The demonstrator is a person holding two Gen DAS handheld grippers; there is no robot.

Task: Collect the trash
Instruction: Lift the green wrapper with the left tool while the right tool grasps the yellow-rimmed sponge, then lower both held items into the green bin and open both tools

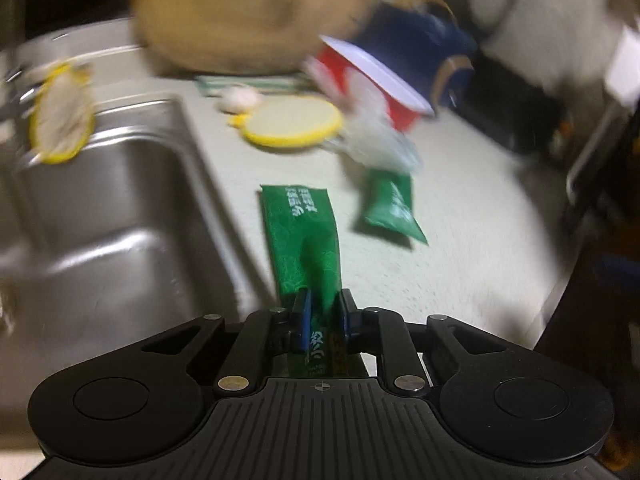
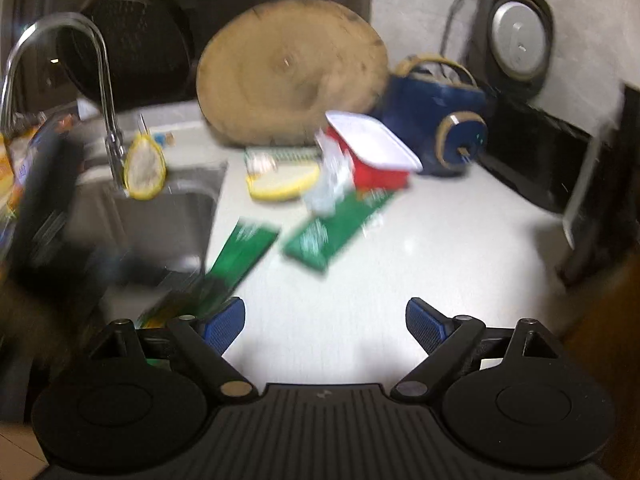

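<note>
A red tub (image 2: 372, 160) with a white rim lay tipped on the pale speckled counter (image 2: 440, 260), crinkled clear plastic (image 2: 330, 184) at its mouth. The steel sink (image 1: 100, 208) looked bare. The left claw (image 1: 323, 312) was clamped on a flat green wrapper (image 1: 302, 232); a second green wrapper (image 2: 336, 228) lay nearby. The right claw (image 2: 325, 322) stood apart, holding nothing. A round wooden board (image 2: 288, 72) leaned behind.
</note>
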